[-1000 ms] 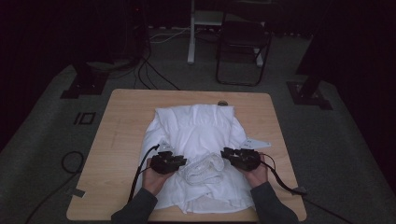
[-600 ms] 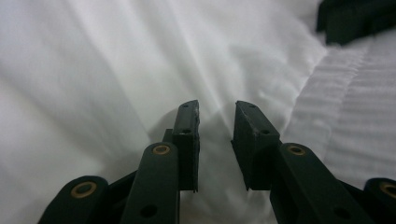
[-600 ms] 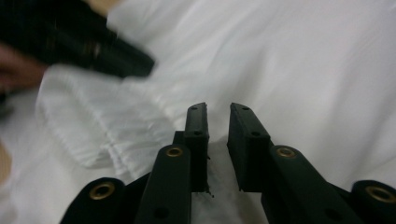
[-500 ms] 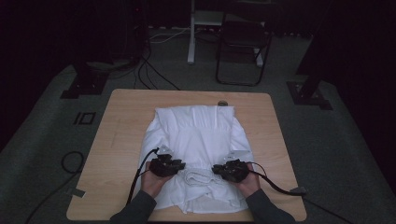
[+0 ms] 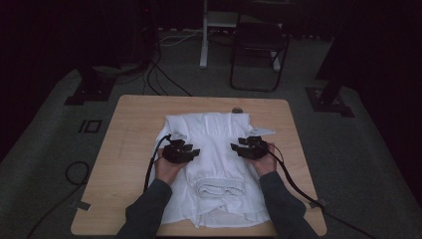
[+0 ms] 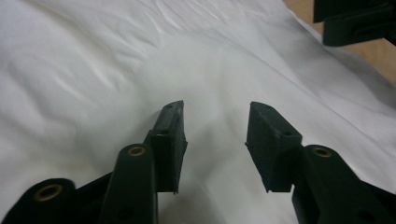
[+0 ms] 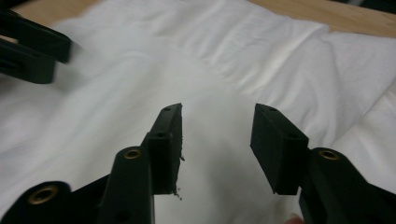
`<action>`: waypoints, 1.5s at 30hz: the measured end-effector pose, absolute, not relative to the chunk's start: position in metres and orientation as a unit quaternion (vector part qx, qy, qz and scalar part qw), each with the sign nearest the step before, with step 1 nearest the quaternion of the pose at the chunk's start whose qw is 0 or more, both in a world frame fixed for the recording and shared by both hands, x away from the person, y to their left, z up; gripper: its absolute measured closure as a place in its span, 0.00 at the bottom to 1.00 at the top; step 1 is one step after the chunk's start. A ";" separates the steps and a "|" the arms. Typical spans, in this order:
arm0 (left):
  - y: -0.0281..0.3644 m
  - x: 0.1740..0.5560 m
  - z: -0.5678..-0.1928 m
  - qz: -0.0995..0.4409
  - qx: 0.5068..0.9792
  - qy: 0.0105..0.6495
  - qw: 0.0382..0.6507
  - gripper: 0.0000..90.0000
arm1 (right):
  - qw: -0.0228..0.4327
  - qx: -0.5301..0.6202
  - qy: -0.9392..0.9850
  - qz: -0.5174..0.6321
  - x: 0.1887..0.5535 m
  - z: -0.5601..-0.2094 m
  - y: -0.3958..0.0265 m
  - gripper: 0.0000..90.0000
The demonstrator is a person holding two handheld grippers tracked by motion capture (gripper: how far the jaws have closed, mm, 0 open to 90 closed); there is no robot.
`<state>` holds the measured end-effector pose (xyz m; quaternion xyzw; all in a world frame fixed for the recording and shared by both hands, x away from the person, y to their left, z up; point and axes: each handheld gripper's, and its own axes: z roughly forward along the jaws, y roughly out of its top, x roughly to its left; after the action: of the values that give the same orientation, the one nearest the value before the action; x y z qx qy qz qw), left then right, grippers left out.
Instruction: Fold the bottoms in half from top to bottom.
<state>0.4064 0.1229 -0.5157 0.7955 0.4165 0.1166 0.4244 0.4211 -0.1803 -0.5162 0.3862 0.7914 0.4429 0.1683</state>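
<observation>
white garment flat on table, near hem already rolled up partway. just past roll, left gripper & right gripper over cloth, jaws just opened, nothing held. far half unfolded, folding approx halfway.

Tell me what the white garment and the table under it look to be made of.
White garment: looks like thin woven fabric, probably cotton, matte; it creases softly and bunches into a roll near the person. Table: looks like wood or a wood-look laminate, light tan, smooth, with faint grain; which of the two cannot be told from here.
</observation>
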 end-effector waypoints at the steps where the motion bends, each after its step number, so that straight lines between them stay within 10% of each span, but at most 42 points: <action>1: 0.121 0.414 -0.521 0.119 0.796 0.420 0.419 0.62 | 0.174 0.394 0.800 0.418 0.434 -0.524 -0.174 0.56; 31: 0.126 0.337 -0.553 0.096 0.805 0.413 0.414 0.59 | 0.188 0.363 0.822 0.397 0.366 -0.568 -0.162 0.52; 45: 0.190 0.455 -0.514 0.208 0.726 0.537 0.376 0.42 | 0.176 0.358 0.827 0.396 0.366 -0.567 -0.164 0.52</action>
<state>0.4552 0.1897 -0.5141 0.7263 0.5366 0.2084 0.3758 0.3657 -0.1645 -0.5665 0.3576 0.8272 0.3961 0.1760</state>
